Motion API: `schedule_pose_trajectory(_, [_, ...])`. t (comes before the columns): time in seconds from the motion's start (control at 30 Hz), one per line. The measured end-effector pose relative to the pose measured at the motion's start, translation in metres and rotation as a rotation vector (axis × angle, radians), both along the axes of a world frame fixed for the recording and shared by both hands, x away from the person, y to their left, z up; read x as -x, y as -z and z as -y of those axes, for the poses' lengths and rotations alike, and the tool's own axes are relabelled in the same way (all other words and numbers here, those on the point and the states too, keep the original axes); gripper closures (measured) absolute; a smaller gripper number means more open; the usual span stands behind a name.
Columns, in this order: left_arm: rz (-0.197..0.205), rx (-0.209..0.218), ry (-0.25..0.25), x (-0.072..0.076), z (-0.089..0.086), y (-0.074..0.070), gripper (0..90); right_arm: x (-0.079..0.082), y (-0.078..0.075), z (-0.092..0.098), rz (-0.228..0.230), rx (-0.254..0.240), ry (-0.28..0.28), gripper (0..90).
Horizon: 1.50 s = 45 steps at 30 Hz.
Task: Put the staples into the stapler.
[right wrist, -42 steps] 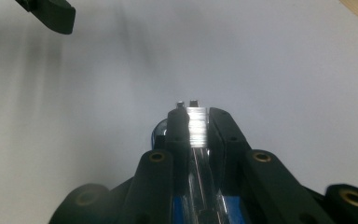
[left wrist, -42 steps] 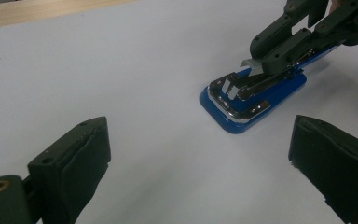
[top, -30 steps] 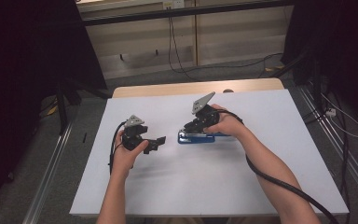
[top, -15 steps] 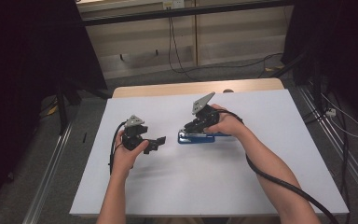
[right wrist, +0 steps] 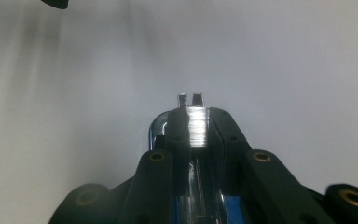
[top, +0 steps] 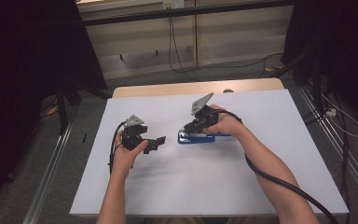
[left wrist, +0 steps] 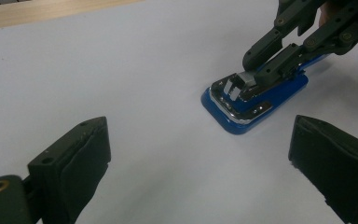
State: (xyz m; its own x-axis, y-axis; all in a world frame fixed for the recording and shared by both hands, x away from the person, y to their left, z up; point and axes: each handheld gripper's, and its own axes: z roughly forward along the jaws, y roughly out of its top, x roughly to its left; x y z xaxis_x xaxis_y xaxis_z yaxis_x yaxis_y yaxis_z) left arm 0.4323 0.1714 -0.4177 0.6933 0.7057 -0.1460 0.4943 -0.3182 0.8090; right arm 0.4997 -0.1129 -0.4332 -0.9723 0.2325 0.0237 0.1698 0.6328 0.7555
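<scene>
- Right gripper (top: 190,130), held in the person's right hand (top: 223,125), has its jaws drawn in on the metal top arm of a blue stapler (top: 196,137), one jaw on each side of it.
- The right gripper view looks down that silver arm (right wrist: 196,126) pinched between the black jaws, its front end pointing to 12 o'clock.
- Stapler lies flat on the white bench (top: 205,186), a little beyond the bench's middle.
- Left gripper (top: 161,140), in the left hand (top: 129,151), hangs at 9 o'clock of the stapler, near it but apart, jaws spread wide with nothing between them.
- In the left gripper view the stapler (left wrist: 254,100) sits at 1 o'clock beyond the parted pads (left wrist: 81,158), its rounded front end turned toward them.
</scene>
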Motion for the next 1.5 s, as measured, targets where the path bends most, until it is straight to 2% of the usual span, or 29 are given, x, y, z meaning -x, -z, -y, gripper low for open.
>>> schedule_pose_trajectory(1.03, [0.004, 0.003, -0.001, 0.0, 0.0001, -0.0002, 5.5, 0.0005, -0.0049, 0.0022, 0.006, -0.003, -0.021, 79.3])
schedule_pose_trajectory(1.17, [0.004, 0.003, 0.001, 0.0, 0.0004, -0.0002, 5.5, 0.0009, -0.0041, 0.0004, 0.012, 0.01, -0.021, 79.3])
schedule_pose_trajectory(1.5, [0.002, 0.0, 0.001, -0.0003, 0.0001, 0.0002, 5.5, -0.0006, -0.0016, -0.0024, 0.0, 0.008, -0.02, 79.2])
